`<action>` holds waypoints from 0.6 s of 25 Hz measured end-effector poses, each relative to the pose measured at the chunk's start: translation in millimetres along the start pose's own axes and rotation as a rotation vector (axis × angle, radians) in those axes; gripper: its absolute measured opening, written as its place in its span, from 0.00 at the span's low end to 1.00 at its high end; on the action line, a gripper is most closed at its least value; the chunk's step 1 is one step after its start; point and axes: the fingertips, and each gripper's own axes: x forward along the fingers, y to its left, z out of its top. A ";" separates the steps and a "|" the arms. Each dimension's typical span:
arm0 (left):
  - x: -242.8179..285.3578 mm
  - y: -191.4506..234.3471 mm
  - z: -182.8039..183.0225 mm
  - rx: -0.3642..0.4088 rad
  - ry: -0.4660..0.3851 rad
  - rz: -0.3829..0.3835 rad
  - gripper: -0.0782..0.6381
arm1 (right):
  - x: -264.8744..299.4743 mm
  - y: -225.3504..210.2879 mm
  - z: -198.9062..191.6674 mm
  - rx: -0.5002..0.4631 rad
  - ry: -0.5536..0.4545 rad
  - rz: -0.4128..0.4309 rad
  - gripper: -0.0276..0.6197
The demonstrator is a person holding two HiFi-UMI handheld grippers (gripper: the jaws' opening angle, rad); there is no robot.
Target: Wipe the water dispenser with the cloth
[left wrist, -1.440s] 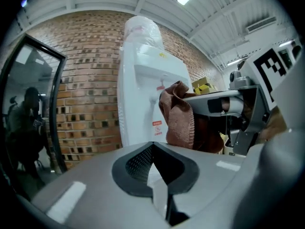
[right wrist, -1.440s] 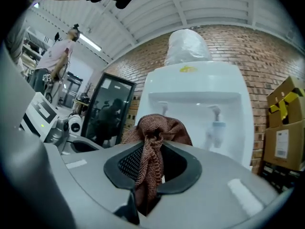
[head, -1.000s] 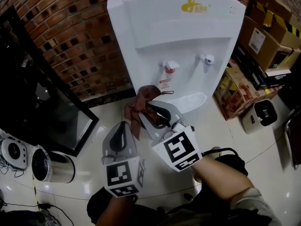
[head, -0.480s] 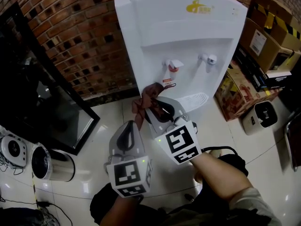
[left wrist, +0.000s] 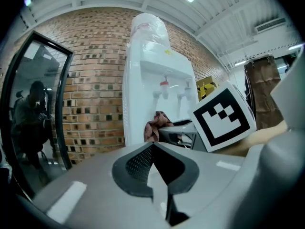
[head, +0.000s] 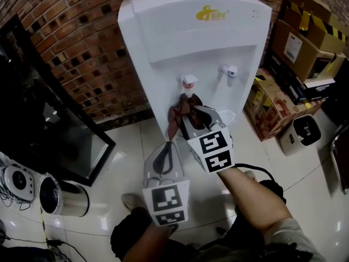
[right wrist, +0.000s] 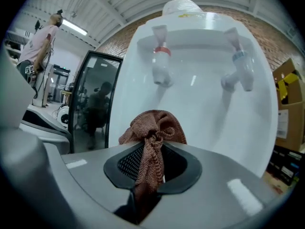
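Both grippers have closed in on the water dispenser (head: 207, 42), and the right gripper (head: 196, 116), clamped on the bunched brown cloth (head: 182, 109), now holds it at 6 o'clock of the red tap (head: 188, 81). Only the left gripper view shows the left gripper (head: 165, 156) with its jaws together and nothing between them. Cardboard boxes (head: 305, 42) crowd the dispenser at 3 o'clock, while the floor (head: 131, 141) lies open at 7 o'clock.

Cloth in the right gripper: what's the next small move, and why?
Probably ease the right gripper forward until the cloth presses on the water dispenser below the red tap. The cloth is clamped in its jaws, bunched ahead of them, facing that panel; contact isn't evident.
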 end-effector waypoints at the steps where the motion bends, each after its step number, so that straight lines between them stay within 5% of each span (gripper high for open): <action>1: 3.2 -3.2 1.1 -0.003 -0.001 -0.005 0.11 | -0.4 -3.6 -0.7 -0.008 0.004 -0.005 0.18; 15: 45.2 -73.2 12.1 -0.005 -0.013 -0.119 0.11 | -35.3 -96.9 -8.5 -0.025 0.042 -0.182 0.18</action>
